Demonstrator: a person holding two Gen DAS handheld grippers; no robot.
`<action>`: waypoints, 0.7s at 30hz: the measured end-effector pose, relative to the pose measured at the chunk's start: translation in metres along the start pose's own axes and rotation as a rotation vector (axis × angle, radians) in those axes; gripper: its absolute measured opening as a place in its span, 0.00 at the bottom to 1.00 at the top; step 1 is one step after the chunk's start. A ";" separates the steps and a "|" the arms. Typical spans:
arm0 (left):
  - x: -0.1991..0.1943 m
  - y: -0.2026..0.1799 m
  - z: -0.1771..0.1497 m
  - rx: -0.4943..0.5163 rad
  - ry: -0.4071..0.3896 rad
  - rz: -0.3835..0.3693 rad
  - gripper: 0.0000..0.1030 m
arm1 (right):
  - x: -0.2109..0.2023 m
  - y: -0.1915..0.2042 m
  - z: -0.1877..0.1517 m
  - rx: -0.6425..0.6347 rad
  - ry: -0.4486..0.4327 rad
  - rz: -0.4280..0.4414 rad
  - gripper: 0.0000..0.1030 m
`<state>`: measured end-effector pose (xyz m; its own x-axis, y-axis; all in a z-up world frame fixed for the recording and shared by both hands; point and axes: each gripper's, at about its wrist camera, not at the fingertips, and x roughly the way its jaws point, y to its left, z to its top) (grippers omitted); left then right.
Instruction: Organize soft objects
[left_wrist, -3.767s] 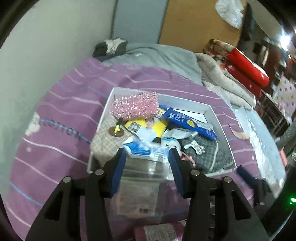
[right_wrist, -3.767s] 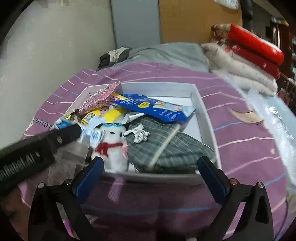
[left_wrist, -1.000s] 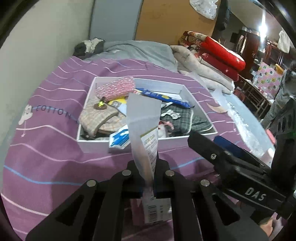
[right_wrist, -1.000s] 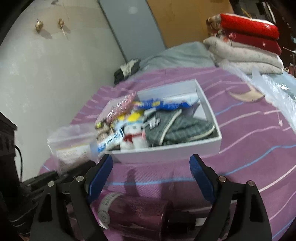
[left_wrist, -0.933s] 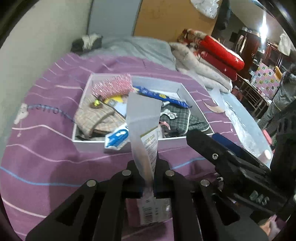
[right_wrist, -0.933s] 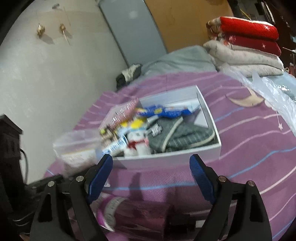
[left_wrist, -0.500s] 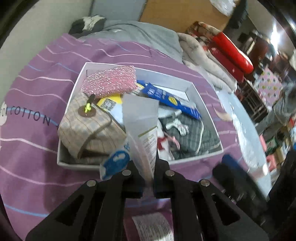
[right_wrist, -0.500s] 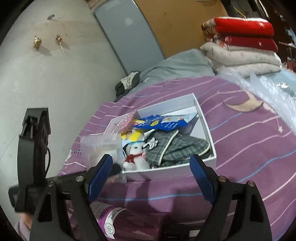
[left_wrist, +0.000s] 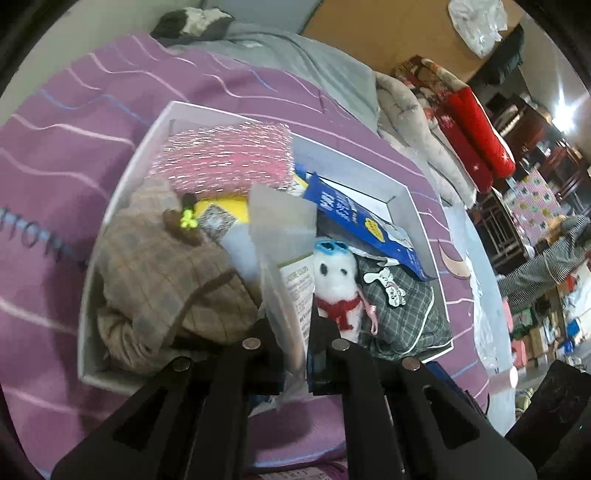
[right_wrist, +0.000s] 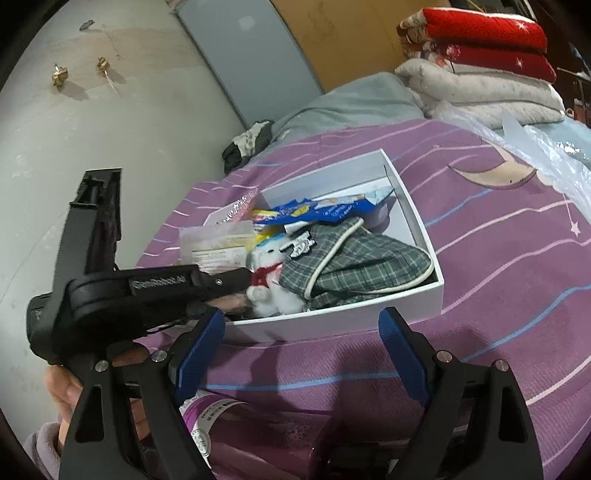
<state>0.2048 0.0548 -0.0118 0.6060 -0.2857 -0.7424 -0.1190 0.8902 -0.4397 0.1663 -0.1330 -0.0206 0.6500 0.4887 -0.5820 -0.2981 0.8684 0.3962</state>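
A white open box (left_wrist: 122, 177) sits on a purple striped bedspread (right_wrist: 498, 258). Inside, on its left side, lies a tan checked fabric bundle (left_wrist: 162, 280) with a pink tinsel pouch (left_wrist: 229, 158) behind it. In the middle is a white plush toy (left_wrist: 338, 280) with a red scarf and blue goggles. To its right lies folded green plaid fabric (left_wrist: 406, 314), with a blue packet (left_wrist: 354, 218) behind, leaning toward the far wall. A yellow item (left_wrist: 221, 208) shows between the pouch and the bundle, mostly covered.

The left gripper (left_wrist: 291, 332) is clamped on a clear plastic bag (left_wrist: 280, 236) that stands upright over the near part of the box, a printed label visible through it. The bag's lower end is hidden between the fingers, and its contents cannot be made out. The right gripper (right_wrist: 299, 354) hovers near the front wall of the box with its jaws spread wide and nothing between them.

At the bottom of the right wrist view, a purple packaged roll (right_wrist: 221, 421) lies on the bed beneath the gripper, partly cut off. The left view is motion-blurred, so print on the packets is unreadable
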 end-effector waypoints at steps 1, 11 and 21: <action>-0.002 0.000 -0.003 0.004 -0.013 0.012 0.13 | 0.000 0.001 0.000 -0.006 0.001 -0.002 0.84; -0.044 -0.013 -0.027 0.092 -0.136 0.033 0.70 | 0.000 0.027 -0.005 -0.143 -0.019 -0.044 0.84; -0.070 -0.004 -0.024 0.128 -0.257 0.231 0.57 | 0.004 0.027 -0.005 -0.139 -0.004 -0.037 0.84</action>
<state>0.1440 0.0624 0.0294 0.7543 0.0119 -0.6564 -0.1859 0.9628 -0.1962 0.1575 -0.1069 -0.0156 0.6650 0.4559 -0.5915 -0.3675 0.8893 0.2723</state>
